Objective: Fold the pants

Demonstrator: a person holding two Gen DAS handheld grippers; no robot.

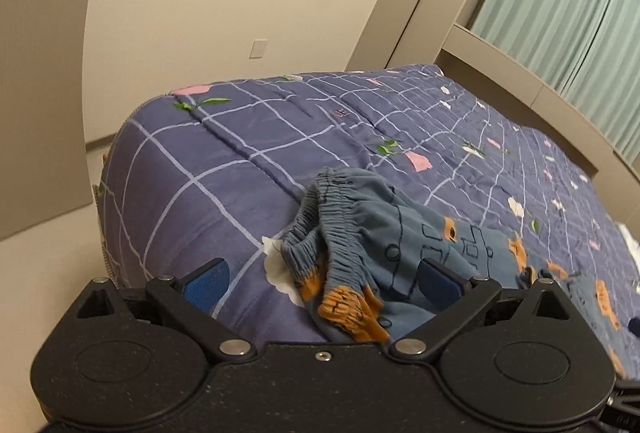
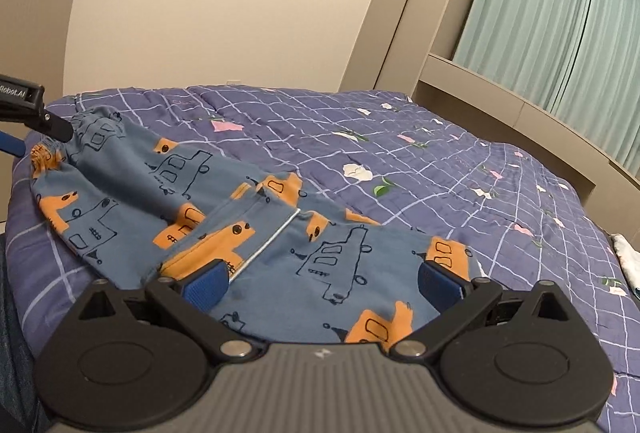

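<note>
Small blue pants [image 2: 256, 225] with orange and line-drawn vehicle prints lie crumpled on the bed's near edge. The elastic waistband [image 1: 340, 229] is bunched at the left end; the legs stretch right. My left gripper [image 1: 320, 283] is open, its blue pads either side of the waistband, just above the cloth. My right gripper [image 2: 324, 285] is open over the leg end of the pants, pads apart with fabric between them. The left gripper's finger [image 2: 48, 121] shows in the right wrist view beside the waistband.
The pants rest on a purple checked quilt [image 1: 248, 153] with flower prints covering the bed. A beige wall and closet door [image 1: 400, 17] stand behind. Green curtains [image 2: 560, 25] hang above a ledge at the right. A white cloth [image 2: 628, 253] lies at the bed's right edge.
</note>
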